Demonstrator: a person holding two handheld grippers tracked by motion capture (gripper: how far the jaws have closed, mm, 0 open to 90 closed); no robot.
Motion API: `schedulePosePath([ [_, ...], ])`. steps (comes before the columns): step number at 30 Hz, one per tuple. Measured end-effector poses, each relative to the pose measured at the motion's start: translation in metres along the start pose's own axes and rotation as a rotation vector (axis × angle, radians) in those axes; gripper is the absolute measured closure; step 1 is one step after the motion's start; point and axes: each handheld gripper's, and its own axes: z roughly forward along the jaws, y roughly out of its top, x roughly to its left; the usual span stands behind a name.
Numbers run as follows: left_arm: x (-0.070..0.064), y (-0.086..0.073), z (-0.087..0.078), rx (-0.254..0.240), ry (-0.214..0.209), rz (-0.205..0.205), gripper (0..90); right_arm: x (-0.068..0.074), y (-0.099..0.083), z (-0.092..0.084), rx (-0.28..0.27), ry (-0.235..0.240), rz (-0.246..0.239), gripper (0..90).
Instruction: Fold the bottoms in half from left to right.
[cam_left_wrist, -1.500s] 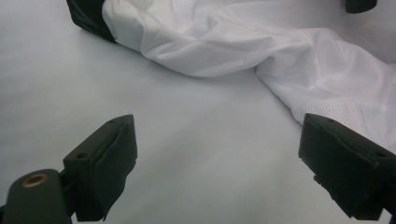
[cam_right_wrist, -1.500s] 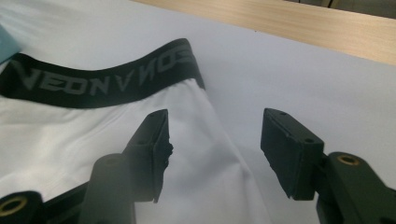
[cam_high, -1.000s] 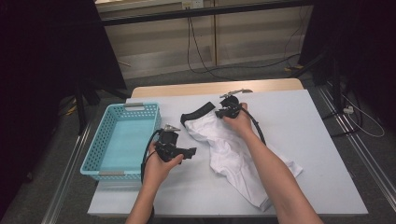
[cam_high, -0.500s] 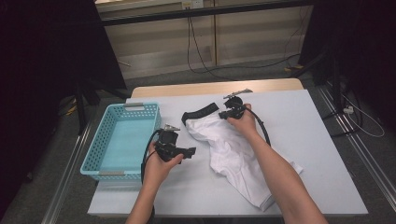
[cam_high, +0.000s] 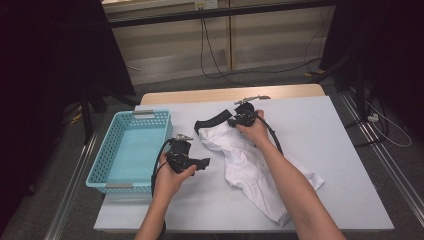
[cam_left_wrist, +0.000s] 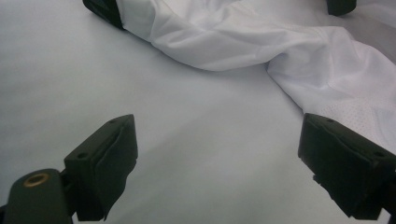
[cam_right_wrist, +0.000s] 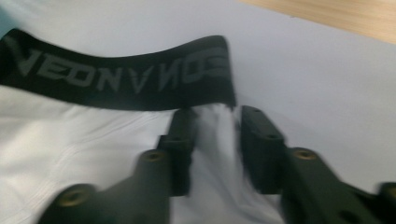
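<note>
Left tongs (cam_high: 202, 163): wide apart, empty, over bare bench (cam_high: 340, 150), just left of the garment's near side.
Garment (cam_high: 250, 167): white, crumpled mid-bench, right of the basket (cam_high: 131, 150).
Right tongs (cam_right_wrist: 215, 126): just been opening, cloth between them, at the garment's black waistband (cam_right_wrist: 116, 74), far end.

The table (cam_high: 330, 150) is bright from light above, the room around it dark. The right gripper view looks blurry and smeared.
</note>
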Motion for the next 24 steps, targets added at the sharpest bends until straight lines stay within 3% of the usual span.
schedulePosePath([
  [2, 0.0, 0.0, -0.001, 0.001, -0.002, -0.001, 12.3, 0.003, 0.0, 0.001, 0.007, 0.047, 0.006, 87.6],
  [3, 0.0, 0.0, -0.001, 0.001, -0.002, -0.001, 12.3, 0.004, 0.0, 0.001, 0.008, 0.05, 0.016, 88.3],
  [7, -0.002, 0.0, 0.0, -0.002, -0.001, -0.001, 12.3, 0.004, 0.0, -0.001, 0.016, 0.057, 0.023, 88.9],
  [9, -0.003, 0.001, 0.001, -0.008, 0.003, -0.012, 12.3, 0.001, -0.001, -0.007, 0.019, 0.087, 0.043, 89.2],
  [12, -0.001, 0.001, 0.002, -0.002, 0.006, -0.021, 13.1, 0.001, -0.002, -0.015, 0.015, 0.096, 0.021, 89.3],
  [13, 0.0, 0.002, 0.003, -0.007, 0.015, -0.04, 13.3, 0.0, -0.003, -0.018, 0.004, 0.096, 0.016, 89.3],
  [19, 0.006, 0.011, 0.007, -0.009, 0.038, -0.068, 13.7, -0.002, -0.003, -0.03, -0.023, 0.116, 0.022, 89.3],
  [20, 0.008, 0.016, 0.009, -0.028, 0.04, -0.098, 13.9, -0.001, -0.003, -0.034, -0.015, 0.113, 0.01, 89.3],
  [24, 0.011, 0.024, 0.014, -0.04, 0.054, -0.129, 16.9, 0.0, -0.003, -0.036, -0.021, 0.118, 0.003, 89.2],
])
